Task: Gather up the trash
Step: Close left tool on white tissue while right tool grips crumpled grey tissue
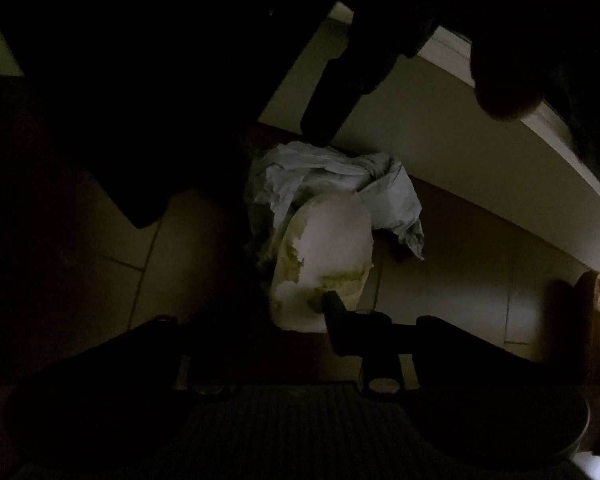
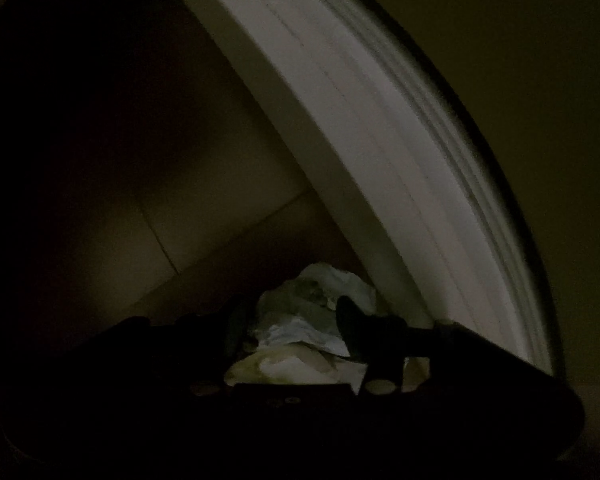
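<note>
**Left wrist view: crumpled trash pinched, lift pending**

Left wrist view centre holds a crumpled white paper wad stained green, with grey plastic wrap bunched behind it on the beige tiled floor — beside a white baseboard. The left gripper grasps the wad's near edge. The right gripper, low in its own frame, seems clenched on the same pile — dimness leaves doubt. Next, I judge: lift everything together without tearing.

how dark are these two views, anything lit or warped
Left wrist view: very underexposed, only the crumpled paper trash catches light, fingers mere silhouettes. Right wrist view: darker still, the white baseboard brightest and bowed by fisheye distortion, slightly soft.
</note>
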A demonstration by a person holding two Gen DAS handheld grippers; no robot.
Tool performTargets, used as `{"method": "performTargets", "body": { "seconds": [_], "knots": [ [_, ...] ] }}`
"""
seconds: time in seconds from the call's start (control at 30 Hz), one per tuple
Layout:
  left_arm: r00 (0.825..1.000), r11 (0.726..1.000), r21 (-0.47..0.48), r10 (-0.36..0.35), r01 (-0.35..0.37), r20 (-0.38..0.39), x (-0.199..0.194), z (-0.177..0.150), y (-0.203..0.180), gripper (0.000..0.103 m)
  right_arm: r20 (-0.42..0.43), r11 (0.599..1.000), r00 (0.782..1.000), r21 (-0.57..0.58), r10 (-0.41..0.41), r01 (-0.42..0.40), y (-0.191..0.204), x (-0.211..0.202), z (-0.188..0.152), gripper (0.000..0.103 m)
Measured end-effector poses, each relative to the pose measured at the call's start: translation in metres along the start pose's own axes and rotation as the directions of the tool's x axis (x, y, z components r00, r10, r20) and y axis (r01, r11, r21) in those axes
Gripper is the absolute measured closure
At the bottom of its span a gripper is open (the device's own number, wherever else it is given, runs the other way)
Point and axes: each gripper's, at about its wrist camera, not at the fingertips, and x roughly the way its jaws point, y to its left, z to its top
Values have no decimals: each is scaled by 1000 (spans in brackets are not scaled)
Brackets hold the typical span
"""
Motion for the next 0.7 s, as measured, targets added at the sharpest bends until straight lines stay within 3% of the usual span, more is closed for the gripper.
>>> {"method": "performTargets", "body": {
  "seconds": [0.1,0.13,0.17,0.3,0.47,0.7],
  "knots": [
    [1000,1000,-7,-4,4,10,-5,-4,3,82,-30,1000,1000,3,-6,7,4,3,1,66],
    [1000,1000,-15,-7,7,11,-6,-4,4,84,-46,999,998,-3,-33,32,6,0,1,71],
    [1000,1000,-28,-15,15,9,-7,-5,7,85,-56,999,997,-4,-43,43,6,3,1,85],
    [999,998,-51,-48,48,8,-9,-8,13,92,-29,999,999,25,-41,42,1,-1,-2,98],
    [997,995,-67,-74,75,14,-24,-18,19,95,43,997,999,82,-12,9,-14,-21,-18,100],
    [999,996,-82,-33,34,12,-55,-33,33,97,113,985,993,166,34,-53,-37,-70,-65,100]
  ]
}}
